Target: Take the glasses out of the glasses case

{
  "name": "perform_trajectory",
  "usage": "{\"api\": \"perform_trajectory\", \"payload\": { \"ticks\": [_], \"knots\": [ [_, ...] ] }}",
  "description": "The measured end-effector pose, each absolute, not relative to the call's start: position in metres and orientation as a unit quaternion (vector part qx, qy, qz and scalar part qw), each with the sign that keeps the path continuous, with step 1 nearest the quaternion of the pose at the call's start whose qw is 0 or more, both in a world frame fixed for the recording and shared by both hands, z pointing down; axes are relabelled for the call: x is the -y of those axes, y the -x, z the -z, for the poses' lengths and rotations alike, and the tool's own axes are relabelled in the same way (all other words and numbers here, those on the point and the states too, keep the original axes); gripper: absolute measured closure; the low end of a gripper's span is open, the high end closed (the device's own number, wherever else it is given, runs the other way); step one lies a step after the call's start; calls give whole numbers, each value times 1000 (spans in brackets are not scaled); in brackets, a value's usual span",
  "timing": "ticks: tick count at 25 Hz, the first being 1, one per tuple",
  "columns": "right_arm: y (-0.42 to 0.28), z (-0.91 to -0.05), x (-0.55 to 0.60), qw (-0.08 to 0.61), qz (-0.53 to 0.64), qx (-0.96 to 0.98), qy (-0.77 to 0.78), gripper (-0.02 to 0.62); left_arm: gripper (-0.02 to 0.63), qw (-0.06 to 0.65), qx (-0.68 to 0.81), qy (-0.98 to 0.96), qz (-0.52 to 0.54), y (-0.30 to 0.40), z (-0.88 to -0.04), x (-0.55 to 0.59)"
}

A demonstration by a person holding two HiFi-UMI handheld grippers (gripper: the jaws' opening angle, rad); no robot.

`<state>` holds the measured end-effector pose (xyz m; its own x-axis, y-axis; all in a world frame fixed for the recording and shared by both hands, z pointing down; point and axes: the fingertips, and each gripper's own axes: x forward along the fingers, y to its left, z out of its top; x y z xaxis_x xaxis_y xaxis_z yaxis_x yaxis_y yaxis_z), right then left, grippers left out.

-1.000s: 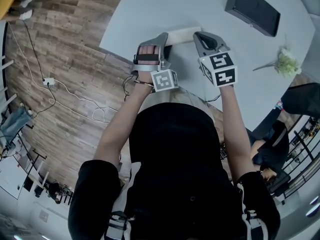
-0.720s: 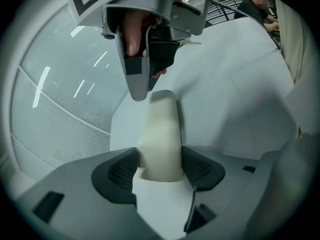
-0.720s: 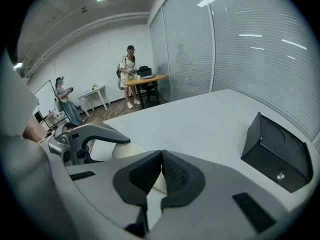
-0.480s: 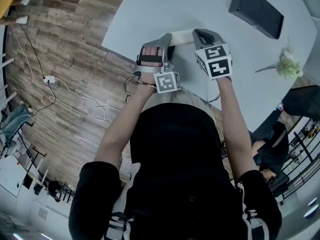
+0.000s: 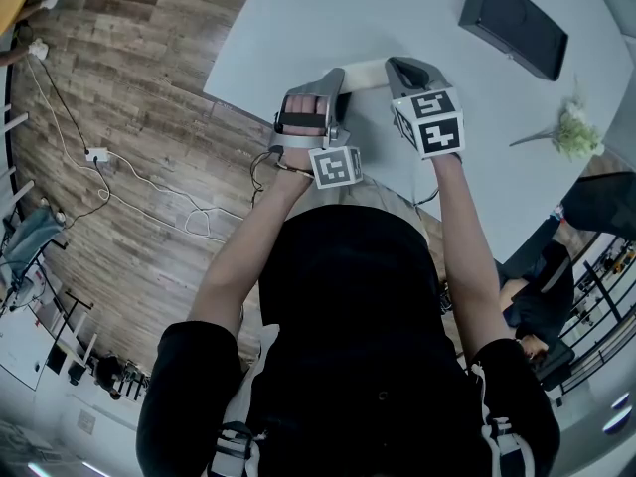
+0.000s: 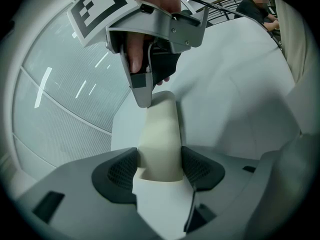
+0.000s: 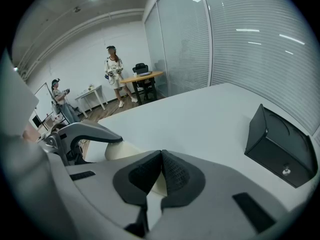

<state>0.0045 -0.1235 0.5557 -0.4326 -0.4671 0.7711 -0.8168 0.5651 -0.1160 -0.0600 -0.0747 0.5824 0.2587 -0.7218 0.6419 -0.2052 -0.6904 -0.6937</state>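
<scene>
Snugly, rounded cream glasses case (image 6: 159,126) in left gripper (image 6: 161,170); right gripper (image 7: 161,173) closed

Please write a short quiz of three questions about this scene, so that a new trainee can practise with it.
1. True or false: the left gripper has its jaws closed on the cream glasses case.
2. Which thing stands on the white table, beyond the case? A: a black box. B: a red mug. C: a laptop.
3. Fill in the gap: the jaws of the right gripper stand ____ (apart / together).

Key: 1 true; 2 A; 3 together.
</scene>
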Motion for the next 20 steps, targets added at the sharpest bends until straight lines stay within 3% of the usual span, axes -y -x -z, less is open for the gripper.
{"api": "perform_trajectory", "payload": {
  "ticks": [20],
  "knots": [
    [-4, -556, 126, 339, -259, 809, -404, 577, 316, 252, -313, 752, 522, 61, -582, 75]
  ]
}}
